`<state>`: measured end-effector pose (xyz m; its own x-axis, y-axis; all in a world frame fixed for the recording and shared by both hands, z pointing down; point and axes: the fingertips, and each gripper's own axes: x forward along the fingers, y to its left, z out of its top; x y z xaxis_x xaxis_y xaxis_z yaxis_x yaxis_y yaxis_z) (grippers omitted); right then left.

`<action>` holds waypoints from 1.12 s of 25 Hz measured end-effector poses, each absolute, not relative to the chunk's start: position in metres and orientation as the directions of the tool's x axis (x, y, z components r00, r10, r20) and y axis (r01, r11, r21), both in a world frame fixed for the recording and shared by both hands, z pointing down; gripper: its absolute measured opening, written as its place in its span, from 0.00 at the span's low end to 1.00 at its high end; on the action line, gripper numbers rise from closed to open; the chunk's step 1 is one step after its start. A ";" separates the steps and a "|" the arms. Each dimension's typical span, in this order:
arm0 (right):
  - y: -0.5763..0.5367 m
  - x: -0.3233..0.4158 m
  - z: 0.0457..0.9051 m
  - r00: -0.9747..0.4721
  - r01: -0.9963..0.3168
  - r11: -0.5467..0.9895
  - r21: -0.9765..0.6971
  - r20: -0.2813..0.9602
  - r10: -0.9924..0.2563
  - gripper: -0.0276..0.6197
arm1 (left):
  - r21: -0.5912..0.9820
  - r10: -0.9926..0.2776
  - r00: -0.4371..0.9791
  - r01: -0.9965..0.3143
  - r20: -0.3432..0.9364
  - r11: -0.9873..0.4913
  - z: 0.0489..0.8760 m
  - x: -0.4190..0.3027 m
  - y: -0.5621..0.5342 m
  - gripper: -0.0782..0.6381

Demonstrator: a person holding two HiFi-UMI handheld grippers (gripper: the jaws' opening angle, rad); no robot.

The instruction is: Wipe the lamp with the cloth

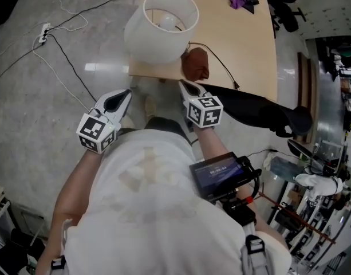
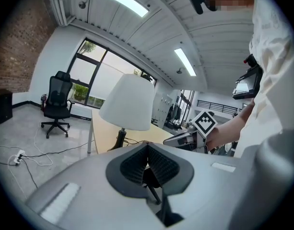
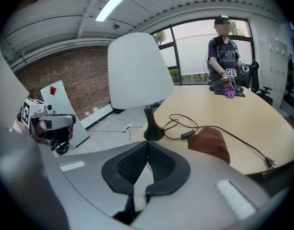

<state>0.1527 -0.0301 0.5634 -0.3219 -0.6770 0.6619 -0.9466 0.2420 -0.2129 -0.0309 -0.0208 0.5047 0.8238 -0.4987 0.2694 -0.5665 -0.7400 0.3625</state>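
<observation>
The lamp (image 1: 161, 24) with a white shade stands upright on the near corner of the wooden table (image 1: 244, 50). It also shows as the lamp (image 2: 127, 102) and the lamp (image 3: 137, 71) in the gripper views. Right of its base lies a crumpled brown cloth (image 1: 195, 65), seen as the cloth (image 3: 211, 143) in the right gripper view. My right gripper (image 1: 185, 85) is shut and empty, just short of the table edge and near the cloth. My left gripper (image 1: 125, 95) hangs over the floor left of the table corner, its jaws together with nothing held.
The lamp's black cable (image 1: 218, 65) runs across the table past the cloth. A black office chair (image 1: 267, 113) stands to the right of me. A power strip (image 1: 43, 33) with cords lies on the floor. Another person (image 3: 226, 51) stands at the table's far end.
</observation>
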 end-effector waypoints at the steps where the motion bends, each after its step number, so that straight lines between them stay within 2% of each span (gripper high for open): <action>1: -0.031 0.159 0.570 -0.293 -0.956 0.201 -0.213 0.675 -0.677 0.06 | 0.360 -0.501 0.823 -0.568 0.269 -0.740 0.504 -0.035 -0.021 0.11; 6: -0.051 0.191 0.578 -0.142 -0.987 0.048 -0.152 0.699 -0.700 0.06 | 0.356 -0.503 0.822 -0.569 0.266 -0.741 0.499 -0.047 -0.025 0.11; 18: -0.107 0.229 0.611 -0.078 -0.991 -0.028 -0.134 0.715 -0.695 0.06 | 0.350 -0.502 0.809 -0.586 0.306 -0.731 0.511 -0.052 -0.060 0.11; 19: -0.112 0.235 0.613 -0.066 -0.990 -0.045 -0.136 0.709 -0.702 0.08 | 0.360 -0.497 0.812 -0.581 0.304 -0.730 0.511 -0.051 -0.063 0.11; 22: -0.128 0.255 0.623 -0.039 -0.987 -0.082 -0.135 0.714 -0.699 0.21 | 0.379 -0.474 0.832 -0.554 0.289 -0.741 0.505 -0.037 -0.068 0.11; 26: -0.140 0.274 0.652 -0.016 -0.990 -0.099 -0.099 0.784 -0.620 0.40 | 0.370 -0.449 0.853 -0.520 0.267 -0.769 0.498 -0.016 -0.070 0.11; 28: -0.148 0.285 0.668 0.008 -0.993 -0.100 -0.061 0.818 -0.575 0.45 | 0.373 -0.436 0.864 -0.503 0.253 -0.780 0.496 -0.005 -0.074 0.11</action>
